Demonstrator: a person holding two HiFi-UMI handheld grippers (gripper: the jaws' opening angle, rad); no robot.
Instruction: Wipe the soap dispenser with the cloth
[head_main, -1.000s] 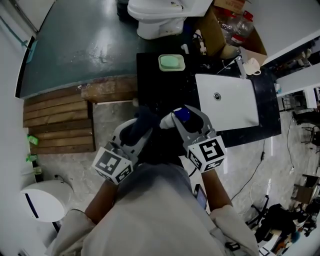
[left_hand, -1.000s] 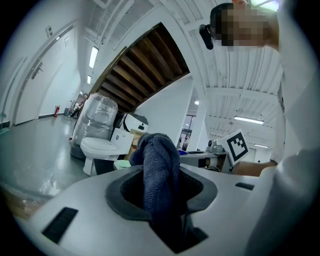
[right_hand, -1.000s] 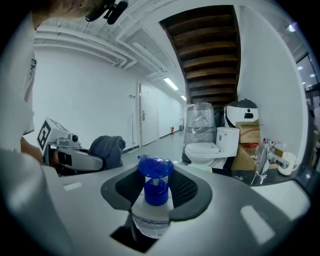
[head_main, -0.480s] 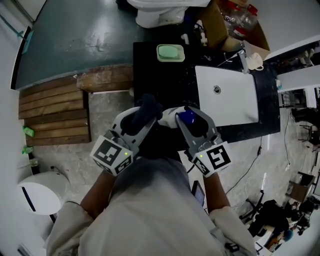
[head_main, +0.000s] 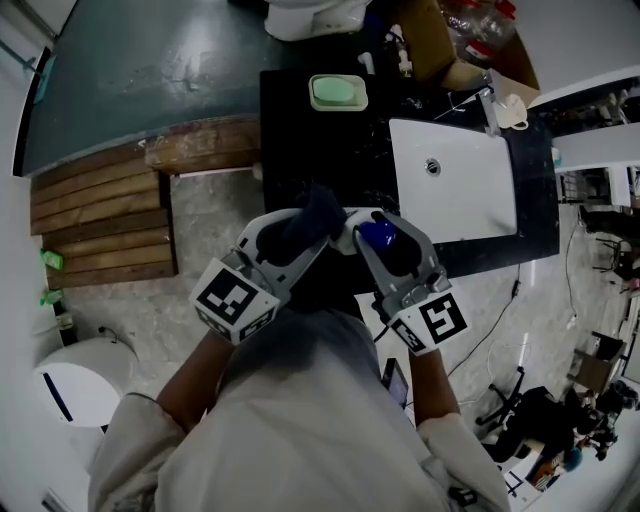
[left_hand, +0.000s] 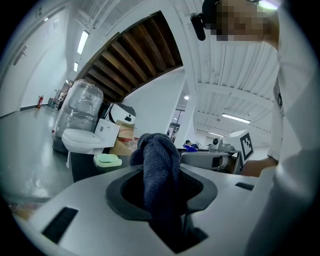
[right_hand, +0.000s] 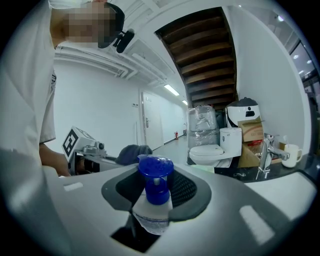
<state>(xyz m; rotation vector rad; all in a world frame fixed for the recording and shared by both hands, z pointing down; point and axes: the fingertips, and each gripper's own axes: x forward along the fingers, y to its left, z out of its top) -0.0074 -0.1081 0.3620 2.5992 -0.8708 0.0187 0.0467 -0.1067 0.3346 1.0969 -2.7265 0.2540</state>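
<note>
Wiping is the step in hand, as I judge it. The left tool (left_hand: 161, 197) is clamped on the dark blue cloth (left_hand: 159, 165), which bunches out past its tips; the right tool (right_hand: 156, 202) is closed round the soap dispenser (right_hand: 155, 192), gripping the clear body just under the blue pump cap that stands up between the jaws; in the head view the two tools converge, the cloth just beside the cap, whether touching I cannot tell. The next move likely calls for pressing the cloth onto the bottle and rubbing along it while the right tool holds it steady. Beyond both tools lies the black bench (head_main: 290, 130); ahead of the right tool its white sink (head_main: 460, 200) looks empty; farther ahead of the left tool a green soap dish (head_main: 338, 92) holds a pale green bar; beyond that a cardboard box (head_main: 430, 50) holds plastic bottles.
</note>
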